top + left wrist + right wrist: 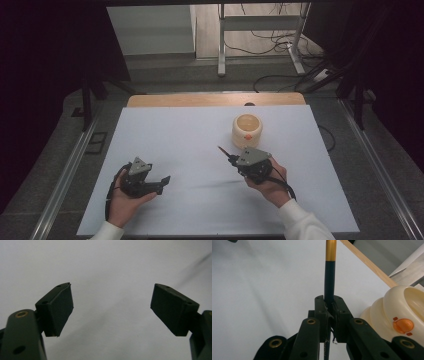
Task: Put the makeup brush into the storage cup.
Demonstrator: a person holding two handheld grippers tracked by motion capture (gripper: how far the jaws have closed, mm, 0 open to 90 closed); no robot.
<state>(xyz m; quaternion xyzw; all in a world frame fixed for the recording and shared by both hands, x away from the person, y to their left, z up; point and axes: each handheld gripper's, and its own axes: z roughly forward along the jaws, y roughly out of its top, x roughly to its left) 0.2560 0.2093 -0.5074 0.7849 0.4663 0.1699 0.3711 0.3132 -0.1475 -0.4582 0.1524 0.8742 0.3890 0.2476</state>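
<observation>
Two hands came in at the bottom of the high view, and the left tool (159, 183) sat low on the white desk (190, 135) with its two black jaws spread wide apart and nothing between them, as the left gripper view showed (112, 310). Over on the right, the right tool (233, 159) had its jaws pressed together on a thin dark pencil (329, 282) with a gold band, which stuck out past the jaws over the desk. Just beside that tool stood a round cream pot (247, 130) with an orange button on its side (403, 325), near the pencil but not touching it.
</observation>
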